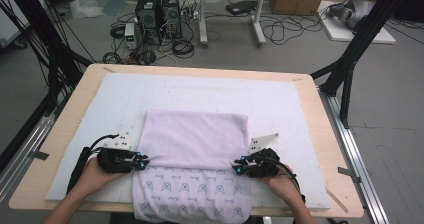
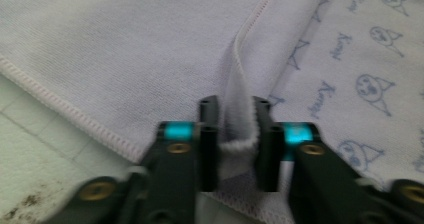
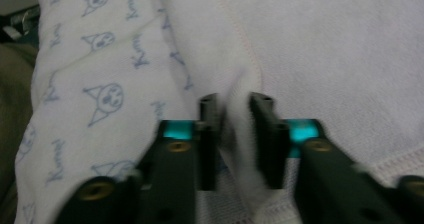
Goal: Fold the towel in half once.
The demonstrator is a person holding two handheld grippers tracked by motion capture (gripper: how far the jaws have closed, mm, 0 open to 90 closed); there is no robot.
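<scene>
Your left gripper [image 1: 142,161] pinches the folded edge of the lilac towel [image 1: 195,139] at its left side, jaws nearly closed on the bunched cloth. Your right gripper [image 1: 238,168] clamps the same fold at the towel's right side. The towel's printed near part hangs over the desk [image 1: 320,109] edge; beyond the fold it lies flat on the white mat [image 1: 280,104].

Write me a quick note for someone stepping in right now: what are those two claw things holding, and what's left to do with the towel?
Left gripper: shut on the towel, pinching its folded edge at the left side.
Right gripper: shut on the same edge at the right side.
Towel lies on the white mat, far part folded plain side up, printed part hanging over the table's near edge.
Done: one fold, apparently.
Left: probably another fold, then release.
</scene>
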